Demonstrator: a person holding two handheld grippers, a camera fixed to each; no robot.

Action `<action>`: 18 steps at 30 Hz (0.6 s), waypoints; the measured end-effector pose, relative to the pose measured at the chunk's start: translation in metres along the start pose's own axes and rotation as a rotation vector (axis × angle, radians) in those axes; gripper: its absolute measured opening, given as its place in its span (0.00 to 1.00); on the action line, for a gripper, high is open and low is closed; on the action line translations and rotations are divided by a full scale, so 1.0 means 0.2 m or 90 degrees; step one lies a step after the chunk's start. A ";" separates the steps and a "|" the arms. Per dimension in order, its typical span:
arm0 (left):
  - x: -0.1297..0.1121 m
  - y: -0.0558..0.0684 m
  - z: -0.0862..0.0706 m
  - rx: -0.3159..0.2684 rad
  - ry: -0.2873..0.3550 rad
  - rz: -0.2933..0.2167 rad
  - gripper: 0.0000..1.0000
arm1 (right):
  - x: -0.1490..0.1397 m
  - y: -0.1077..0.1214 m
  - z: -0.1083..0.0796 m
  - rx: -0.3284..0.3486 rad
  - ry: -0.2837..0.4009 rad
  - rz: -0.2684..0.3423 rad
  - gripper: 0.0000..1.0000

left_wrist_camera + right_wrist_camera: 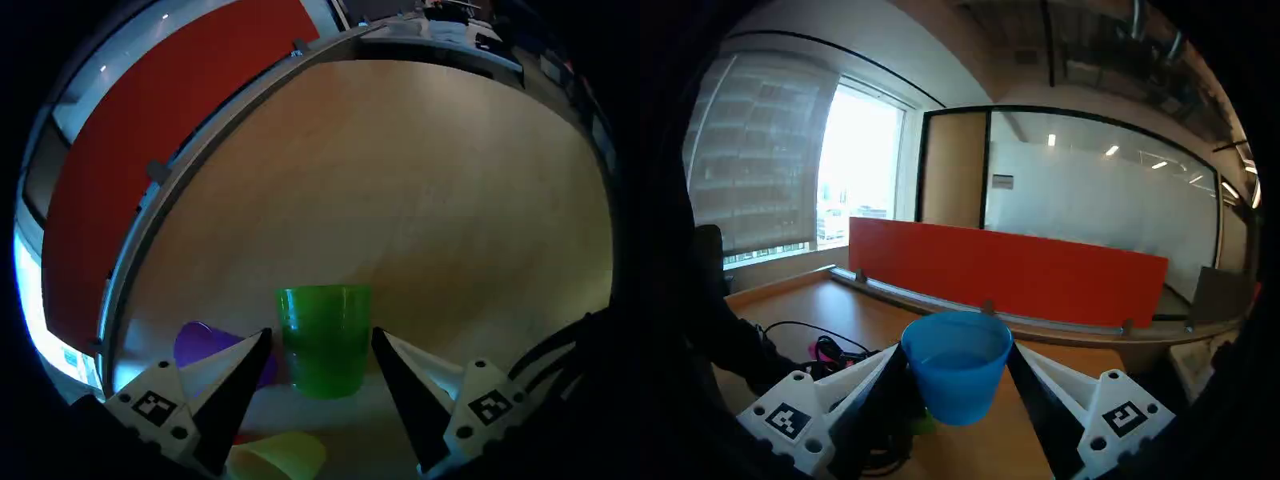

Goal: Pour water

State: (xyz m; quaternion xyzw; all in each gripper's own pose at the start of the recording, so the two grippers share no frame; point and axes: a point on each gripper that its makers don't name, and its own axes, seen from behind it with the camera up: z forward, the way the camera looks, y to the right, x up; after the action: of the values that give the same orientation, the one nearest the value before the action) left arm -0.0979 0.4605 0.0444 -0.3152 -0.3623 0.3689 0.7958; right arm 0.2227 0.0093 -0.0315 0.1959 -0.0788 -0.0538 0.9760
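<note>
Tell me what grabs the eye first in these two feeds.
The blue cup clamped in the right gripper, seemingly holding water, in front of a long red partition. Next, the green cup gripped in the left gripper against the wooden table, with a purple cup and a yellow cup lower left of it.

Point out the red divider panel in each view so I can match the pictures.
Left gripper view: the red divider panel curves along the upper left, beyond the desk.
Right gripper view: it spans the middle, behind the desk.
Shared landmark: the metal rail along the panel's base.
</note>
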 end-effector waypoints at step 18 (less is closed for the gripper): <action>-0.02 0.04 0.07 0.005 -0.022 0.001 0.91 | -0.02 0.03 -0.01 -0.006 -0.005 0.002 0.91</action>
State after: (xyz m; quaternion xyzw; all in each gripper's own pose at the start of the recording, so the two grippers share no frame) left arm -0.1141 0.4644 0.0440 -0.3060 -0.3741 0.3760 0.7906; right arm 0.2196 0.0162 -0.0314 0.1912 -0.0830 -0.0538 0.9766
